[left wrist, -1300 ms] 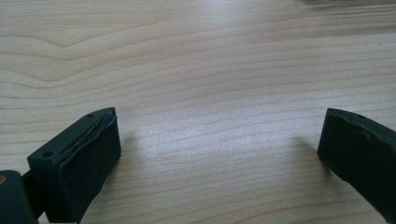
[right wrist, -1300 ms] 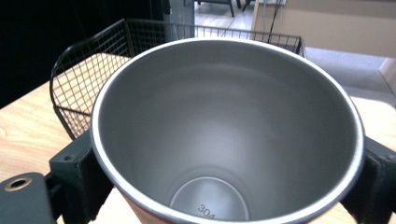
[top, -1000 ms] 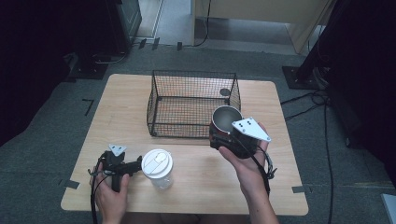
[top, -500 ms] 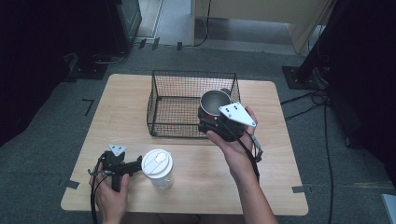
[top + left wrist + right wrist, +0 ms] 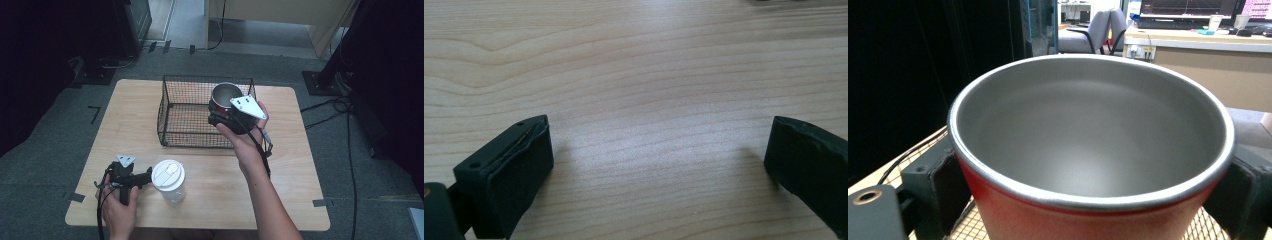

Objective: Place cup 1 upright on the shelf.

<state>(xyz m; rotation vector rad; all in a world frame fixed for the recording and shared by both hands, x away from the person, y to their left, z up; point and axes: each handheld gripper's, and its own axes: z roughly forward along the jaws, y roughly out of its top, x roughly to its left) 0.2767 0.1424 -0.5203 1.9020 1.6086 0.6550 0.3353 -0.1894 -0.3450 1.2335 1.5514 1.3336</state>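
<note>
the right gripper (image 5: 218,111) was clamped on a red cup (image 5: 226,97) with a grey metal inside, its jaws pressed to either side of the cup wall, and held it upright over the right part of the black wire basket (image 5: 186,131), above the basket's rim. the left gripper (image 5: 142,177) rested on the wooden table (image 5: 290,190) well in front of the basket's left corner, jaws spread apart around bare wood. a clear cup with a white lid (image 5: 169,179) stood just beside that gripper, in front of the basket.
</note>
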